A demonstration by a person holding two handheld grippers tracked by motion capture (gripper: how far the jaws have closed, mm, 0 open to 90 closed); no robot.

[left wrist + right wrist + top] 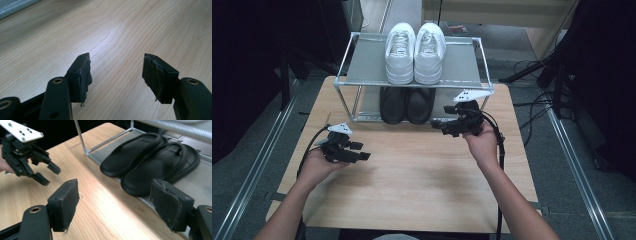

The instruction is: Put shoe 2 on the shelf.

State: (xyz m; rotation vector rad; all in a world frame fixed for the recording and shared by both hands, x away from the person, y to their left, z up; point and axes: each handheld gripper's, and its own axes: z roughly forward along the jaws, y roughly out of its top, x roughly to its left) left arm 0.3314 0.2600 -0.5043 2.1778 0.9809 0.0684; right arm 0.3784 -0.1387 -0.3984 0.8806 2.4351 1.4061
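A pair of white sneakers (414, 46) stands side by side on the top shelf of a metal shoe rack (357, 85), toes toward the near edge. The rack sits at the far end of a light wooden table (412, 180) — its grain plain and pale. Around the table lie grey floor (572, 165) and dark cables (532, 65), with black stands to either side.

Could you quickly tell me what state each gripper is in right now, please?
Left gripper: open, holding nothing, over the bare table.
Right gripper: open, holding nothing, pointed toward the black slippers.
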